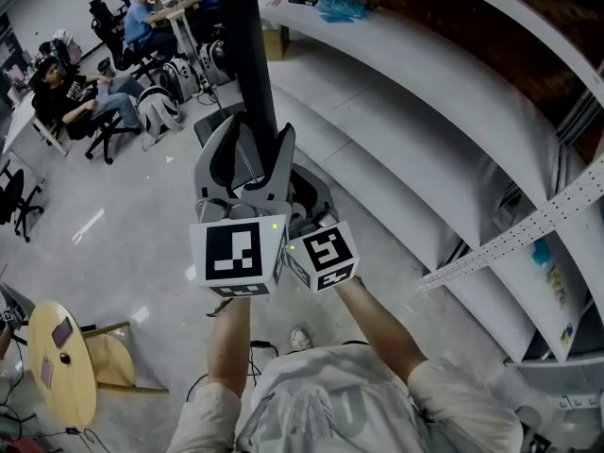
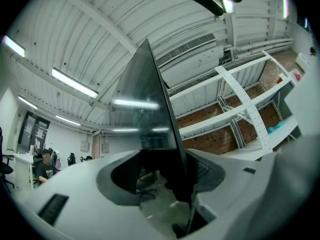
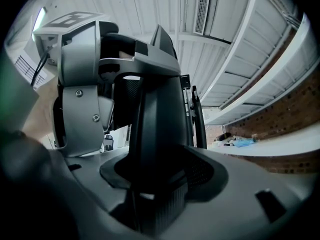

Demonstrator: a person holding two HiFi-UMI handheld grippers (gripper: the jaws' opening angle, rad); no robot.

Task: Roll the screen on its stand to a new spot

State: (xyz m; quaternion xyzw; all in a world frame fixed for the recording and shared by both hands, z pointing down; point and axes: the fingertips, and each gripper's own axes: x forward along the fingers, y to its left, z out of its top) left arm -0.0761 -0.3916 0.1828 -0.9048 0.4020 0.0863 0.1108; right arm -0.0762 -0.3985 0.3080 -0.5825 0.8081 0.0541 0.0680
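The screen (image 1: 247,45) shows edge-on as a tall black panel rising from the middle of the head view towards the top. Both grippers hold it side by side. My left gripper (image 1: 247,163) is shut on the panel, whose glossy dark face (image 2: 145,109) runs up between its jaws. Just to its right and a little lower, my right gripper (image 1: 307,196) is shut on the same panel's dark edge (image 3: 157,124). The left gripper's body (image 3: 80,84) fills the left of the right gripper view. A dark part of the stand (image 1: 215,121) peeks out beside the panel; its wheels are hidden.
Long white curved shelves (image 1: 425,111) run along the right, with a perforated white rail (image 1: 528,225) crossing them. People sit at desks (image 1: 85,97) at the far left, with bags (image 1: 160,111) on the floor nearby. A round wooden table (image 1: 61,366) stands at lower left.
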